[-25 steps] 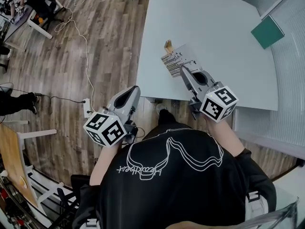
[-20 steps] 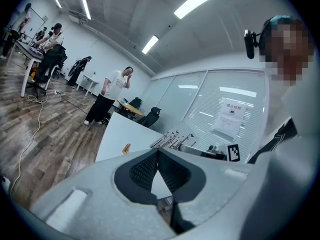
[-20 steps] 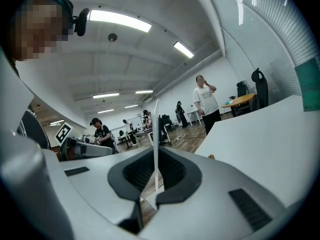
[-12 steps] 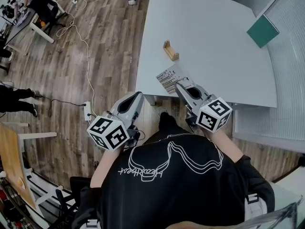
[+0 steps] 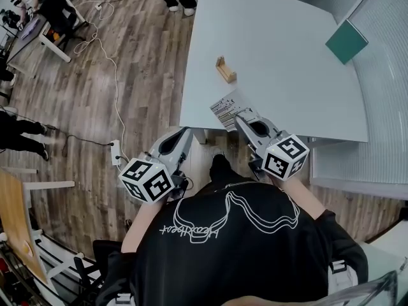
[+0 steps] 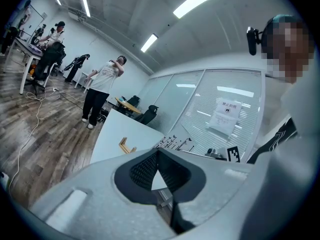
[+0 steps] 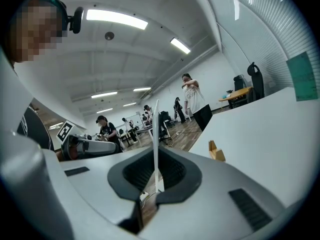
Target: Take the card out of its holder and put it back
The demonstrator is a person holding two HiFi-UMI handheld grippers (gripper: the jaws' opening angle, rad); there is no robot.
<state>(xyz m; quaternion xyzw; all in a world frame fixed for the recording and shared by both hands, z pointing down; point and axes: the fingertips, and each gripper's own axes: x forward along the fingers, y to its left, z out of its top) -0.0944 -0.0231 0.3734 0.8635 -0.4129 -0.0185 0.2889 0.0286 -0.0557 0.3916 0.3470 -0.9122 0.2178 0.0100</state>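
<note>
Above the table, the right tool grips the card.

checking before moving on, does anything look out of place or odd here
Only the card is out of place: it's out of the wooden holder, gripped edge-on in the right gripper over the near edge of the table. The holder stands empty. Nothing looks damaged.

An open-plan office or lab: strip ceiling lights, glass partitions with blinds, wood-plank floor, and people by desks at upper left.
</note>
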